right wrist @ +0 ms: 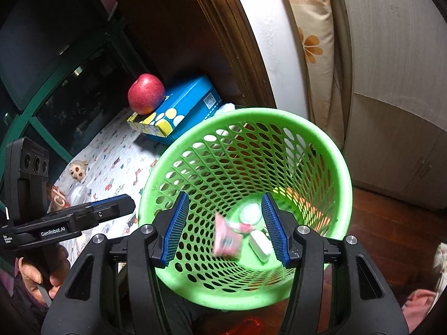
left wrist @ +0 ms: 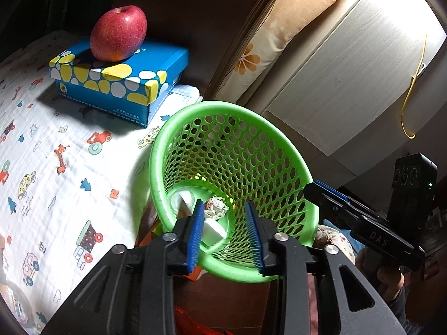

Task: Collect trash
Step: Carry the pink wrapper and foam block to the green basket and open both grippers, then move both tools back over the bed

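A green mesh wastebasket [left wrist: 237, 111] [right wrist: 329, 145] stands beside the bed. My left gripper [left wrist: 226, 237] hangs over its mouth, open, nothing between the blue pads; below it lie a crumpled paper ball [left wrist: 216, 207] and a white box [left wrist: 213, 230]. My right gripper [right wrist: 225, 229] is open over the basket too. A pink packet [right wrist: 226, 238], blurred, is in the air between and below its pads, touching neither. A white box [right wrist: 259, 243] and a round lid [right wrist: 249, 212] lie at the bottom.
A red apple [left wrist: 118, 33] [right wrist: 146, 93] sits on a blue spotted box [left wrist: 117, 81] [right wrist: 178, 111] on the cartoon-print sheet [left wrist: 42, 153]. A small doll head [right wrist: 76, 169] lies on the sheet. A white cabinet [left wrist: 349, 69] and a floral cushion [left wrist: 268, 36] stand behind the basket.
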{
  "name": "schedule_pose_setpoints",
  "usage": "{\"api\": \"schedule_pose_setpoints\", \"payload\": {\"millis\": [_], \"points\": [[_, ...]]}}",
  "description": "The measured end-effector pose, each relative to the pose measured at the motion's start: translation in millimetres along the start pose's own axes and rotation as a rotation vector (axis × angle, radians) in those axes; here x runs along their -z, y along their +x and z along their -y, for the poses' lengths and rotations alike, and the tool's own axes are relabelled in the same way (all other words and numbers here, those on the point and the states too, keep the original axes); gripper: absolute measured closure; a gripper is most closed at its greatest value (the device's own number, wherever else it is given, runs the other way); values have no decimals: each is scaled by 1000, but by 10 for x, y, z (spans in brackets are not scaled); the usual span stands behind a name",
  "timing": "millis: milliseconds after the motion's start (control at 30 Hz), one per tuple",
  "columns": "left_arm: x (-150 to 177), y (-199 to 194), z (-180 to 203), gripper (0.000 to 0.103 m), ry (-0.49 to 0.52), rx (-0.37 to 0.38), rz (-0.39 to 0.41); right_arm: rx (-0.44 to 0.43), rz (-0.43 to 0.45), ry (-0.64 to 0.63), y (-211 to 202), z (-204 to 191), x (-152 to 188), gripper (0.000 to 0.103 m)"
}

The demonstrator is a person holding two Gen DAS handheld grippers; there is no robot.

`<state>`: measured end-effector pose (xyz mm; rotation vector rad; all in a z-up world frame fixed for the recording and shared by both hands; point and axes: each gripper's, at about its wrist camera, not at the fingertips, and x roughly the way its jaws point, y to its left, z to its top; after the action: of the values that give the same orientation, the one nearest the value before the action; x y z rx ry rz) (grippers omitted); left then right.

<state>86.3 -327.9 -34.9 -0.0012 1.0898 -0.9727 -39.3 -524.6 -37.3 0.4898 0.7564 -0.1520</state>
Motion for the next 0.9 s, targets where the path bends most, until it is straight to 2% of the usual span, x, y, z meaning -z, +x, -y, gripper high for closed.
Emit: {"api": "schedule_pose_setpoints", "payload": {"millis": [67,167,300,567,900], "points": [[15,-52,-22,66,4,-21,11,-7,1,-5,-6,-35,3,48],[52,-162,-85,56,9,-70,33,-18,-1,-20,3,-108,14,43],[116,-366,-256,52,-7,-136,65,-23,-8,-57,50,-259,41,39],[278,-863,-783,47,-64,-276,137,-70,-37,-117,225,-666,84,37],[629,-1526,-1588,44,-205,-429,195,-141,-79,-190,466,-1221,147,34]]}}
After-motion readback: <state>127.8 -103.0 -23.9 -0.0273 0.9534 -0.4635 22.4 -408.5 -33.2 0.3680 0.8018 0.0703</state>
